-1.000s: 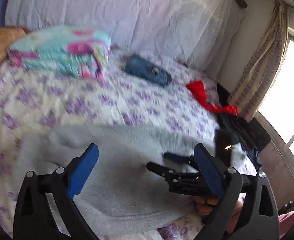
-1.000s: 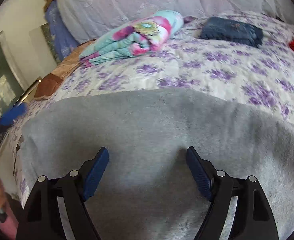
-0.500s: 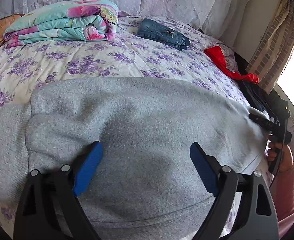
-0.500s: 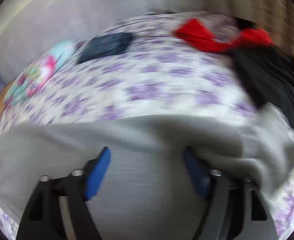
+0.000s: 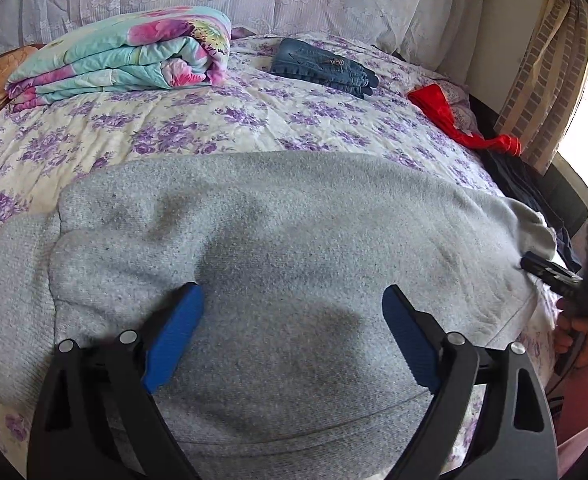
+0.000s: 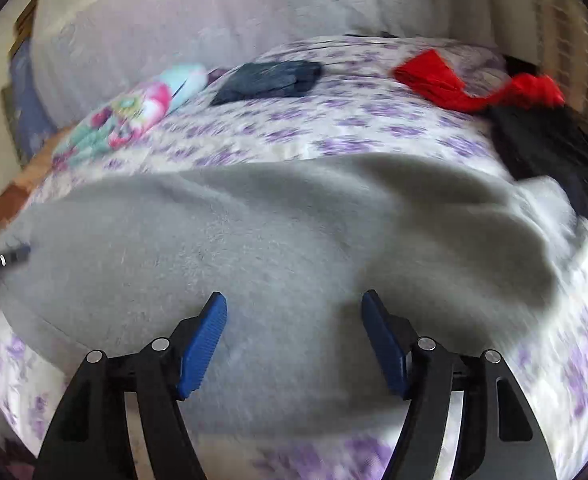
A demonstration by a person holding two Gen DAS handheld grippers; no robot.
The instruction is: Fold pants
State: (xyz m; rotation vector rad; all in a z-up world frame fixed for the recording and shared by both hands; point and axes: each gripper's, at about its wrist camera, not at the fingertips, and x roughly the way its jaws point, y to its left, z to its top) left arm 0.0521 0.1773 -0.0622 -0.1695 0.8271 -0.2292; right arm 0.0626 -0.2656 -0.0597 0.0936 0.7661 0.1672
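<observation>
Grey fleece pants (image 5: 278, 232) lie spread sideways across the near part of the bed, also in the right wrist view (image 6: 254, 240). My left gripper (image 5: 292, 320) is open and empty, just above the grey cloth near its left half. My right gripper (image 6: 294, 324) is open and empty over the cloth's right part, where an end is bunched and rumpled (image 6: 494, 216). The right gripper also shows at the pants' right end in the left wrist view (image 5: 550, 272). The right wrist view is blurred by motion.
The bed has a purple-flowered cover (image 5: 198, 120). At the back lie a folded floral blanket (image 5: 126, 56) and folded blue jeans (image 5: 322, 66). A red garment (image 5: 450, 116) and dark clothes (image 5: 534, 188) lie at the right edge, near a curtain (image 5: 542, 72).
The left gripper came down closer over the pants. The right gripper swung from the middle of the pants to their right end. Both stayed open.
</observation>
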